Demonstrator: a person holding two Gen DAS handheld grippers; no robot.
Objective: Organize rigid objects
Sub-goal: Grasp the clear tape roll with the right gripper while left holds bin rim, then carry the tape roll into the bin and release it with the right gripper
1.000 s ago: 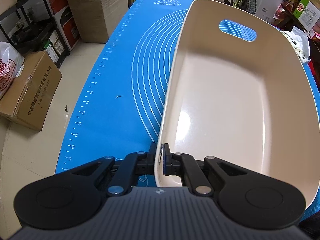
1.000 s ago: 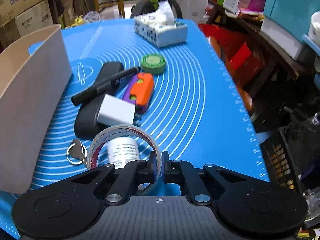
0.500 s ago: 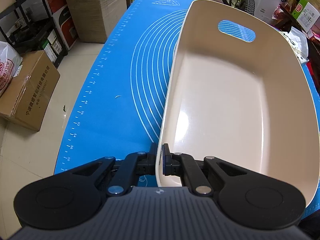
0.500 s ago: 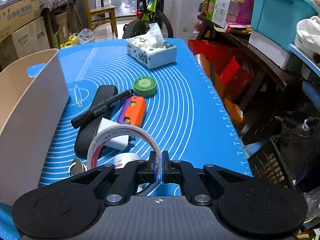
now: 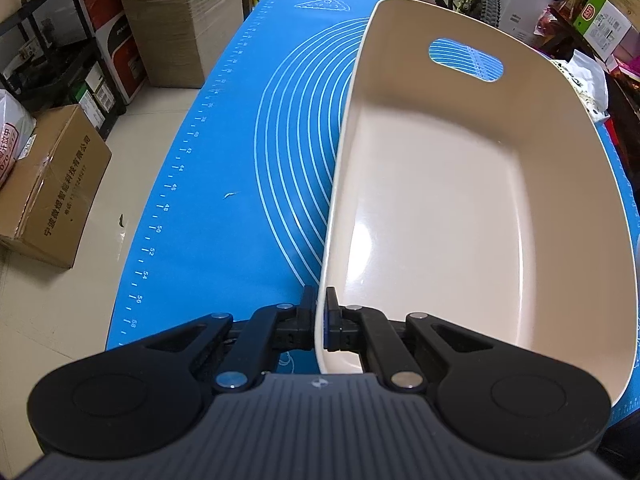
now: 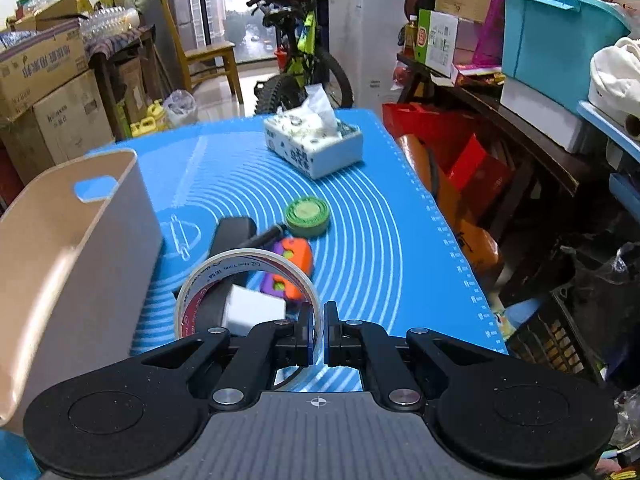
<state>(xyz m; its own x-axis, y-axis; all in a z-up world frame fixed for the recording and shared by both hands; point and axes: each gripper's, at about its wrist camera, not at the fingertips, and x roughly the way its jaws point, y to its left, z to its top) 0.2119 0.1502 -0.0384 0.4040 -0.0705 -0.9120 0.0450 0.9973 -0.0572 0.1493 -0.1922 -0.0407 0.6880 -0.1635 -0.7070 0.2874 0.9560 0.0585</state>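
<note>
Cluttered storage surrounds our work surface: cardboard boxes [image 5: 52, 184] on the tiled floor to one side, a bicycle [image 6: 304, 60] and a wooden chair [image 6: 204, 56] at the far end, shelving with a turquoise bin [image 6: 560, 36] to the other side. We work on a blue baking mat [image 5: 224, 160] printed with white concentric rings and a ruler scale along its edge.

We find the left gripper [image 5: 321, 322] closed down on the near rim of the beige basket [image 5: 460, 208]. One pad sits outside the wall and one inside, with only the thin plastic wall between them. The basket stands on the mat, its interior bare, an oval handle cut-out visible in its far wall.

We find the right gripper [image 6: 318, 334] clamped on the clear tape roll [image 6: 248, 280]. Both pads pinch the roll's band at its right-hand side, one pad inside the ring and one outside. The roll stands on edge in the grip and is lifted clear of the mat, just beside the basket's outer wall.

Through and beyond the ring we see the remaining items on the mat: a white block [image 6: 254, 308], a black case [image 6: 234, 232] with a black marker [image 6: 266, 238] lying across it, an orange and purple toy [image 6: 294, 260], and a green tape roll [image 6: 307, 216] a little further off. A tissue box [image 6: 314, 148] sits near the far end of the mat, well apart from the group.
</note>
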